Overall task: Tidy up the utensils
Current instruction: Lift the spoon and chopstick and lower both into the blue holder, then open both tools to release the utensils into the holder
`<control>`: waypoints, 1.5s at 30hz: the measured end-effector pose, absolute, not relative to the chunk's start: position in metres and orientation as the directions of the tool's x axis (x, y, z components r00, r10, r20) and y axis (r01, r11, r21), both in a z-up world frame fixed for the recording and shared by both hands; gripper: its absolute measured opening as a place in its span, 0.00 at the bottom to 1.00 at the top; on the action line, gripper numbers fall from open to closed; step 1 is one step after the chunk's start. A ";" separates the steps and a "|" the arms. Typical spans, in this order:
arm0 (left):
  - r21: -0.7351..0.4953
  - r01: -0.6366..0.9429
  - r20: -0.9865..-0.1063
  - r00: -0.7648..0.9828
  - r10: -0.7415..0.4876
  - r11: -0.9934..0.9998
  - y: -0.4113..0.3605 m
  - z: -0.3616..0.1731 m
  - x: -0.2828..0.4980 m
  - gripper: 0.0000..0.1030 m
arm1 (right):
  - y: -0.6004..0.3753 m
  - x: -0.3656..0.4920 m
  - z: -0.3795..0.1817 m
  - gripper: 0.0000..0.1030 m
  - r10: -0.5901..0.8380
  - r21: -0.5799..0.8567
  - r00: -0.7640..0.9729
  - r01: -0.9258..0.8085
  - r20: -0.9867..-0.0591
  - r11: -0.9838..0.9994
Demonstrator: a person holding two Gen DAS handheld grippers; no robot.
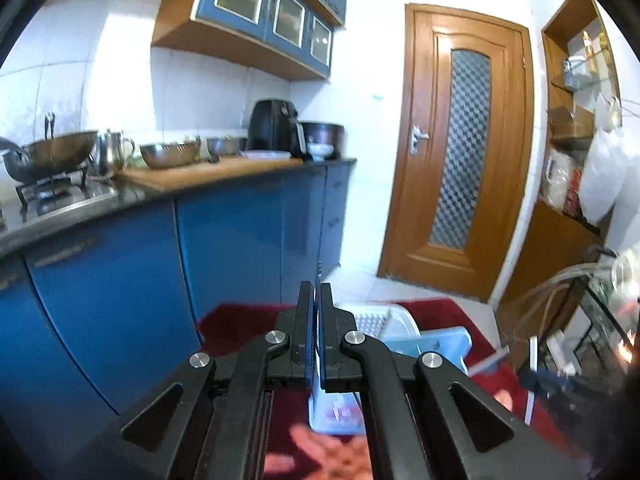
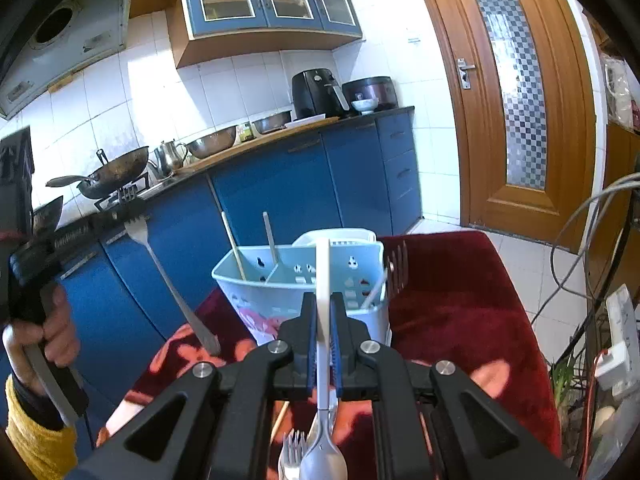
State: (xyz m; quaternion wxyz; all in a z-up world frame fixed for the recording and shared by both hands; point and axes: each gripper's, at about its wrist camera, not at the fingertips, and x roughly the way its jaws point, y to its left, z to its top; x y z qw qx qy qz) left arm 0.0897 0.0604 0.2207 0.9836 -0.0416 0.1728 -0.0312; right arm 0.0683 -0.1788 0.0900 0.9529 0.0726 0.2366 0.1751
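Observation:
My left gripper [image 1: 317, 286] is shut on a metal fork [image 1: 319, 272], seen edge-on as a thin strip between the pads. In the right wrist view the left gripper [image 2: 128, 204] clamps the fork [image 2: 168, 280] by its tine end, and the handle hangs down toward the red cloth. My right gripper [image 2: 323, 300] is shut on the handle of a white spoon [image 2: 322, 264], whose bowl hangs below the jaws. A light blue utensil caddy [image 2: 280, 300] stands just ahead of the right gripper. It holds a chopstick, a slim handle and a slotted utensil.
A white basket [image 2: 340, 236] sits behind the caddy on the red patterned cloth [image 2: 460, 300]. A loose fork [image 2: 292, 452] lies under my right gripper. Blue cabinets and a worktop with a wok [image 2: 116, 172] run along the left. Cables and a power strip [image 2: 620, 344] hang at the right.

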 end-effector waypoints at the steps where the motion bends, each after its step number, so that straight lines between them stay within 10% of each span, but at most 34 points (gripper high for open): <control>1: -0.090 0.037 -0.323 0.944 -0.065 0.995 0.063 0.227 0.094 0.00 | -0.177 0.071 0.092 0.07 0.369 0.219 0.828 -0.302 -0.423 0.928; 32: 0.008 0.017 -0.375 0.927 -0.013 1.000 0.033 0.159 0.191 0.00 | -0.142 0.187 0.111 0.08 0.109 0.068 0.970 -0.096 -0.216 0.993; 45: -0.008 0.064 -0.434 0.899 -0.061 0.998 0.026 0.141 0.195 0.08 | -0.140 0.192 0.096 0.15 0.209 0.106 0.931 -0.185 -0.298 0.977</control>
